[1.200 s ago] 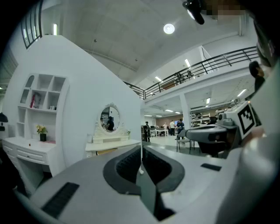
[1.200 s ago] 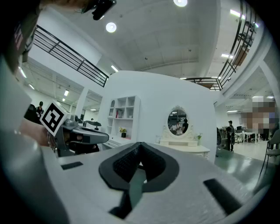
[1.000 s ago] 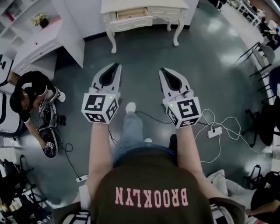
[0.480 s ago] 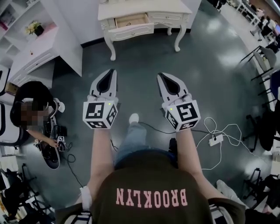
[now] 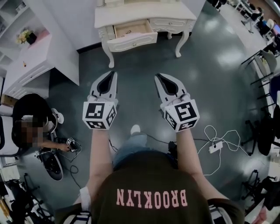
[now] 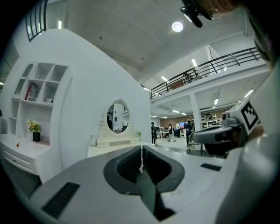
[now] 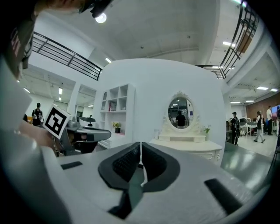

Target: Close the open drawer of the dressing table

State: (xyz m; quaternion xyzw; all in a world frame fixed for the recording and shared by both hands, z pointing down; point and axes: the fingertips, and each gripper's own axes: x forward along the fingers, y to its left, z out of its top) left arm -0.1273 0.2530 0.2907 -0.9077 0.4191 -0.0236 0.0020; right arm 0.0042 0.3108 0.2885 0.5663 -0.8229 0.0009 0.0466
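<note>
Currently, both claws are held level ahead of the operator's body, side by side with a gap between them, and both point toward the dressing table point(image 5: 175, 11).

Left claw point(image 5: 114, 73): jaws together, pads meeting along a thin seam, nothing between them. Right claw point(image 5: 156, 76): same condition, fully closed and empty. This setting probably suits the task. A drawer is closed by pushing, so no grasp is needed, and closed jaws give one blunt, solid tip.

Beyond the claw tips lies a stretch of bare floor point(image 5: 210, 78). Neither claw is near the furniture yet, so the step in hand is judged to be the approach.

The open drawer point(image 5: 132, 33) is the left-hand one in the head view. It is pulled well out toward the operator, its front panel faces the claws, and its wooden interior looks empty. The left claw is the one more nearly in line with it. The right-hand drawer point(image 5: 168, 22) sits flush with the frame.

At the back of the worktop stands an oval mirror point(image 7: 180, 111). A seated person point(image 5: 30, 118) to the left and a power strip point(image 5: 214, 146) with cables to the right both lie off the straight path.
</note>
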